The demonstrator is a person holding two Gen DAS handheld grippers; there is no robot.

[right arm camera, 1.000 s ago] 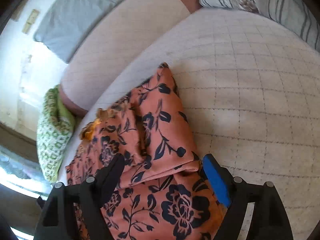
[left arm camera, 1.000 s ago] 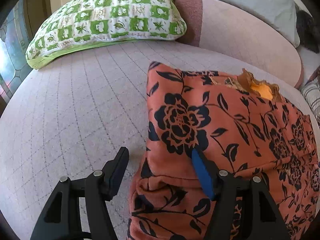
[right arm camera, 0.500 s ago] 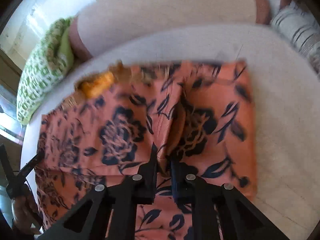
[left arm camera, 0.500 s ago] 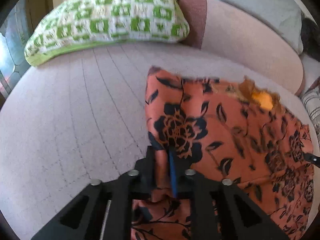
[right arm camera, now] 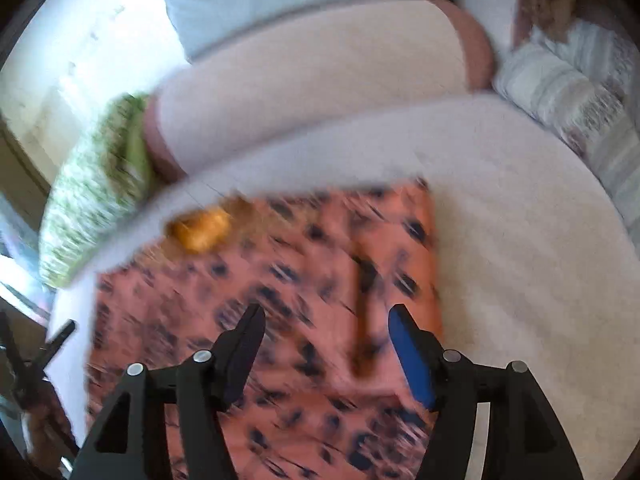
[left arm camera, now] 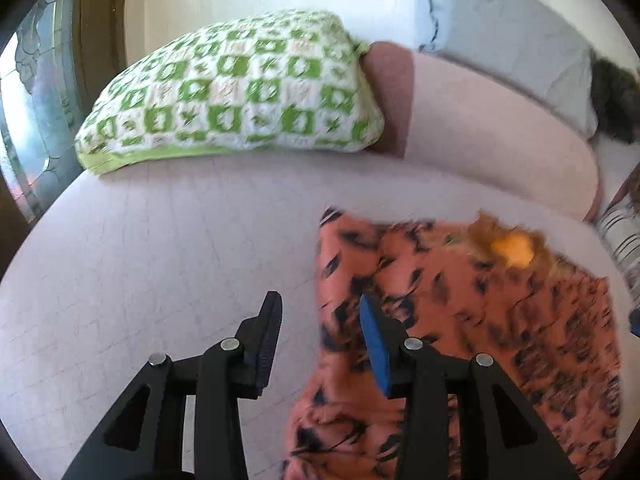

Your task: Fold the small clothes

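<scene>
An orange garment with a black flower print [left arm camera: 480,320] lies folded on the pale quilted bed, its yellow-lined neck opening [left arm camera: 514,250] at the far side. My left gripper [left arm camera: 318,320] is open and empty, above the garment's left edge, holding nothing. In the right wrist view the same garment [right arm camera: 280,280] is blurred by motion. My right gripper [right arm camera: 326,328] is open and empty above its right half, near a folded ridge [right arm camera: 366,320].
A green and white checked pillow [left arm camera: 240,88] lies at the bed's far left. A pink bolster [left arm camera: 492,128] runs along the back, with a pale blue pillow [left arm camera: 508,28] behind it. Striped bedding [right arm camera: 568,96] lies at the right.
Both grippers were shut on folds of the garment half a second ago. Both have now opened, let go and pulled back. The garment lies flatter on the bed.
</scene>
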